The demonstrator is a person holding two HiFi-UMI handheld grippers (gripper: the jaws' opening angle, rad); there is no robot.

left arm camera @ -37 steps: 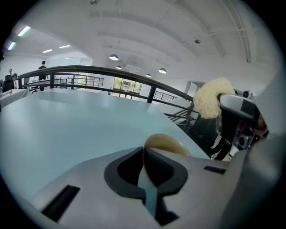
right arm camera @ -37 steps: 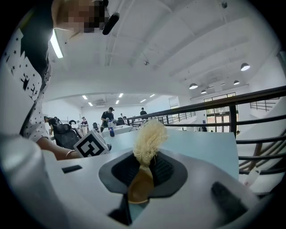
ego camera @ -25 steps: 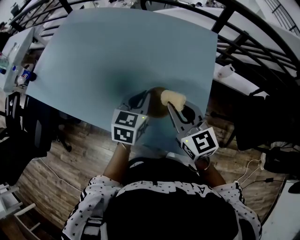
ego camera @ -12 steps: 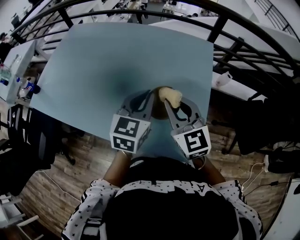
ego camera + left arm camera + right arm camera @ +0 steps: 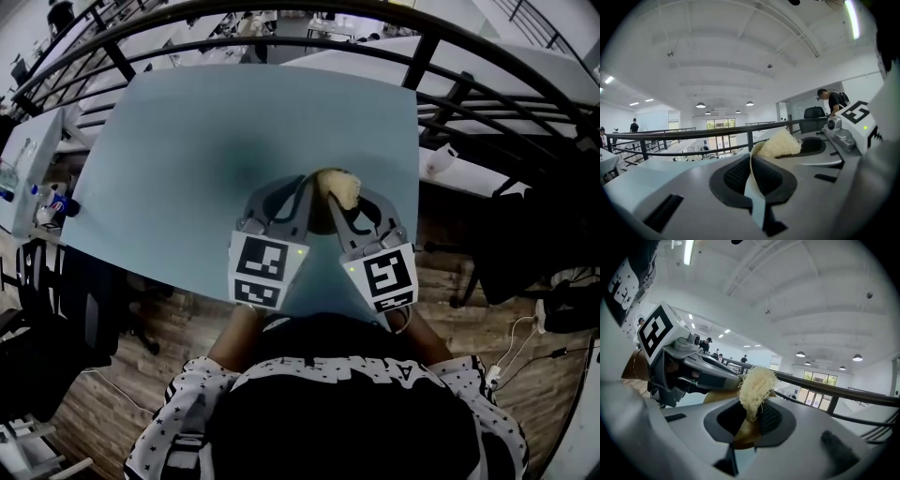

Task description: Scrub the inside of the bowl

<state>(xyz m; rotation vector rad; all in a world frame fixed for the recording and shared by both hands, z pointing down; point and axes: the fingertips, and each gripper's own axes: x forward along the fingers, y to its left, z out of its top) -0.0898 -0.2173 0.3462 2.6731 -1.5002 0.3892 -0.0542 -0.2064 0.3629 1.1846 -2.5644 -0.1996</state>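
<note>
Pinching the hard, probably slippy bowl (image 5: 319, 212) by its thin rim in the left gripper (image 5: 752, 176), squeezing the soft scrubber (image 5: 754, 383) just above the bowl in the right gripper (image 5: 749, 420).

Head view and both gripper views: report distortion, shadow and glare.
Head view: fisheye bends the black metal railing into arcs; a soft dark shadow lies on the pale blue table. Left gripper view: round black vignette, ceiling strip light flares, pinched thin bowl rim soft. Right gripper view: same vignette; pale fibrous scrubber in focus.
</note>
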